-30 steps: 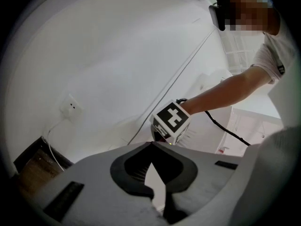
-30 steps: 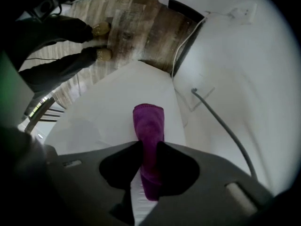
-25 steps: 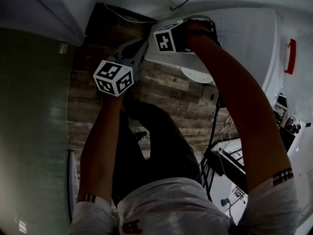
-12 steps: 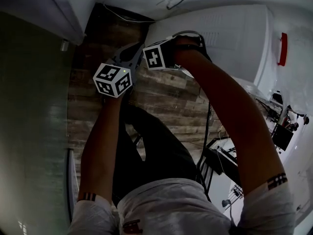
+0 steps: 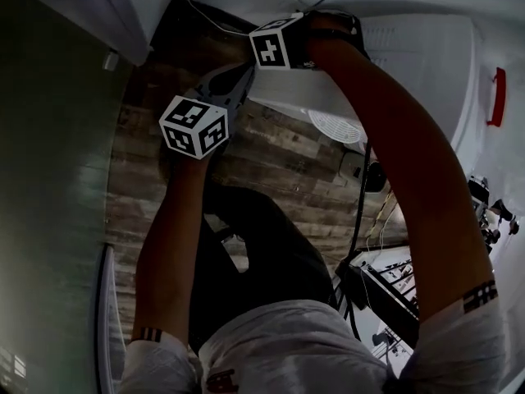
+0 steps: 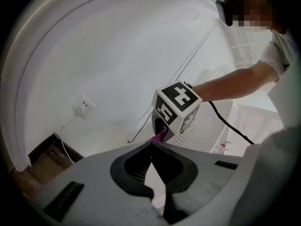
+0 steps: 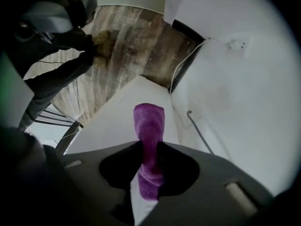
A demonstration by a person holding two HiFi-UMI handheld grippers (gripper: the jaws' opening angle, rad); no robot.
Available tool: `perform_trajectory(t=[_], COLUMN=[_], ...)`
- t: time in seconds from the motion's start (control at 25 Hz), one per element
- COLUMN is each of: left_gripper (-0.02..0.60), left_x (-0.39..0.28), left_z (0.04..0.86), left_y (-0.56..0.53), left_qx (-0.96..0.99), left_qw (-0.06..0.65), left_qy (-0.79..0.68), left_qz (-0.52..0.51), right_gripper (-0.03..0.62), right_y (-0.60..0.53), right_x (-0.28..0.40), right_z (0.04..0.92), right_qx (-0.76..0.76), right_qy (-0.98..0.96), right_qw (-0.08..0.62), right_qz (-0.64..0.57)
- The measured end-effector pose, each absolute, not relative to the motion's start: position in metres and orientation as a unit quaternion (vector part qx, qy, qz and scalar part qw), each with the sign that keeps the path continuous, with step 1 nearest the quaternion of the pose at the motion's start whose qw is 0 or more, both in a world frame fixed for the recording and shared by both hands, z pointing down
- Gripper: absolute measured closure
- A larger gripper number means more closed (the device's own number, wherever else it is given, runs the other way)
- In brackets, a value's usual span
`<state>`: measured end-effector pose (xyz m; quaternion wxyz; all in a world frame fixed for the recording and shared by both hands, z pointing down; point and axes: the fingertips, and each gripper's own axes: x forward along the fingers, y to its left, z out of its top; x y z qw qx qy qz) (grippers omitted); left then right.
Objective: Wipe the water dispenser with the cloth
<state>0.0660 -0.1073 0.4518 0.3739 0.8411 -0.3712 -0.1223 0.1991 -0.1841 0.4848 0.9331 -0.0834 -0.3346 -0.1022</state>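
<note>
The white water dispenser (image 5: 410, 56) stands at the top right of the head view, and its flat white surface (image 7: 124, 121) fills the middle of the right gripper view. My right gripper (image 7: 149, 145) is shut on a purple cloth (image 7: 149, 124), whose free end lies against that surface. In the head view only this gripper's marker cube (image 5: 275, 43) shows, at the dispenser's left edge, with the cloth hidden behind it. My left gripper (image 5: 242, 76) hovers just below and left of it. Its jaws meet (image 6: 151, 142) with nothing between them, pointing at the right gripper's cube (image 6: 175, 108).
Wood-plank floor (image 5: 271, 162) lies below. A wall socket (image 7: 237, 44) with a white cable sits on the wall beside the dispenser. A black cable (image 5: 361, 195) hangs toward a metal rack (image 5: 385, 281) at the lower right. A grey-green panel (image 5: 49, 203) runs along the left.
The right gripper with the cloth dipped down toward the left gripper, then moved back up along the dispenser's left edge. The left gripper has hardly shifted.
</note>
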Motion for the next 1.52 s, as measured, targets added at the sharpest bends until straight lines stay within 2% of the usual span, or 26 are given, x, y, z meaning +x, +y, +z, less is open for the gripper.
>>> perform_trajectory(t=[0.8,1.04,1.52], left_gripper=[0.583,0.583,0.583], left_x=[0.094,0.098,0.098], left_z=[0.566,0.585,0.584], left_y=[-0.147,-0.156,-0.164], left_qx=[0.858,0.859,0.858], left_qw=[0.341,0.336,0.336], left_qy=[-0.339,-0.329,-0.297], left_qz=[-0.183,-0.203,-0.250], right_gripper=[0.497,0.497,0.497], right_y=[-0.269,-0.273,-0.200], right_x=[0.255,0.273,0.250], right_z=[0.607,0.615,0.591], right_qx=[-0.060,-0.049,-0.078], right_qy=[-0.278,-0.253,-0.252], right_qw=[0.942,0.951,0.959], right_qz=[-0.176,-0.170,-0.099])
